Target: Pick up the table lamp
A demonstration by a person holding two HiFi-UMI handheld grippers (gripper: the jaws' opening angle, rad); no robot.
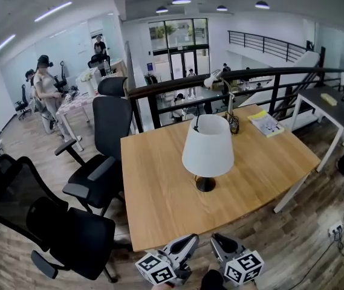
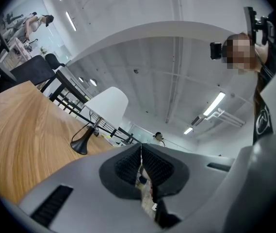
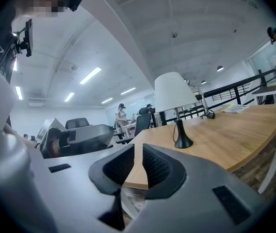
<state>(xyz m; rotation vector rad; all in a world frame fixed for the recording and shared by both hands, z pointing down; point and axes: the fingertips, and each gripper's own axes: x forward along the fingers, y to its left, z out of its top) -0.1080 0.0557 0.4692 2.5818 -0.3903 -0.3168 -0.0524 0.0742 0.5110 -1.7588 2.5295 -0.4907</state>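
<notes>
Both of my tongs sit low at the near edge of the wooden table (image 1: 159, 186), side by side and pointing across it towards the table lamp (image 1: 207, 147). In its own view the left gripper (image 2: 140, 154) is clenched, its ribbed pads pressed together with only a hairline seam between them and nothing caught there. The right gripper (image 3: 138, 161) is likewise clamped tight and empty; through its closed jaws I see only the table's front edge. From the head view the left gripper (image 1: 190, 240) and right gripper (image 1: 218, 240) lie just beside each other, each with its marker cube nearest me, and neither touches the table or the lamp. The lamp stands upright around the middle of the table, a white shade on a thin stem over a round black base (image 1: 205, 184), well apart from both tongs. Behind it, near the far edge, I make out a thin-armed desk lamp (image 1: 223, 83) and a booklet (image 1: 266, 123). Black office chairs (image 1: 108, 144) stand off the table's left side.
</notes>
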